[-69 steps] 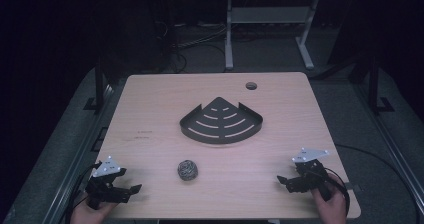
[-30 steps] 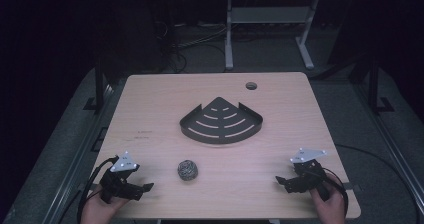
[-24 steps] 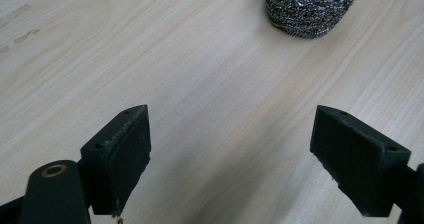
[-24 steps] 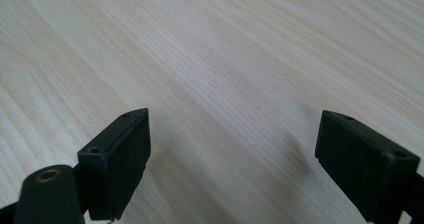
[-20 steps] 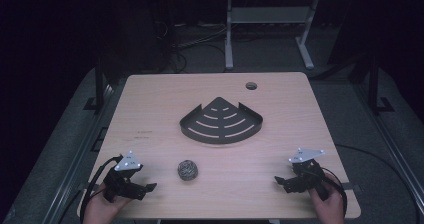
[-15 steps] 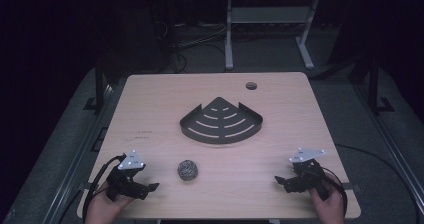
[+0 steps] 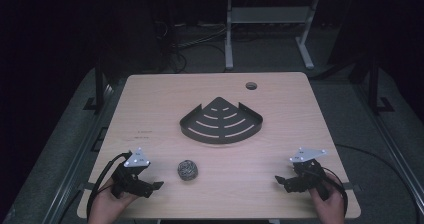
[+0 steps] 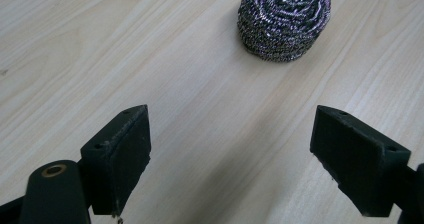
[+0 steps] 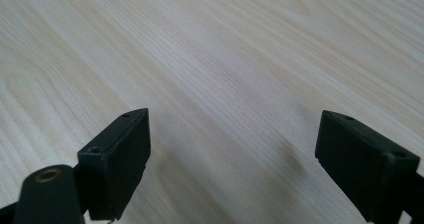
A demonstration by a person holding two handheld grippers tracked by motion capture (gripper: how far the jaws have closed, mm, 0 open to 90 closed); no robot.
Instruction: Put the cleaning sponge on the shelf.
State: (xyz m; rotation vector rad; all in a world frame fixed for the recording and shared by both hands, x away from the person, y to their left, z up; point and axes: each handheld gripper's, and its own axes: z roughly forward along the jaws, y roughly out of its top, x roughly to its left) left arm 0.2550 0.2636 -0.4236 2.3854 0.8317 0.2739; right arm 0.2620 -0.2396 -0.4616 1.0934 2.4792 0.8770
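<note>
Evidently the left gripper (image 7: 150, 186) has been brought inward along the near edge of the worktop (image 7: 150, 109) over the last couple of seconds, from the left corner to a spot near the steel wool scourer (image 7: 187, 169). Its fingers (image 8: 117, 159) are spread wide with nothing between them, and in the left gripper view the scourer (image 8: 284, 20) is seen ahead of them and somewhat toward the right finger, apart from both and resting on the bare wood. By contrast, the right gripper (image 7: 284, 180) has hardly been moved; it is held low near the front right corner, its fingers (image 9: 116, 156) likewise parted over bare worktop.

From this shift it may be judged that the scourer is the thing being gone for, and that the approach has been started but no contact has been made. Well behind the scourer, toward the middle of the worktop, the dark corner caddy (image 7: 221, 121) is set with its slotted floor bare, and it is probably meant as the destination. A small further advance and a slight turn toward the scourer would be called for before the fingers could be closed around it.
</note>
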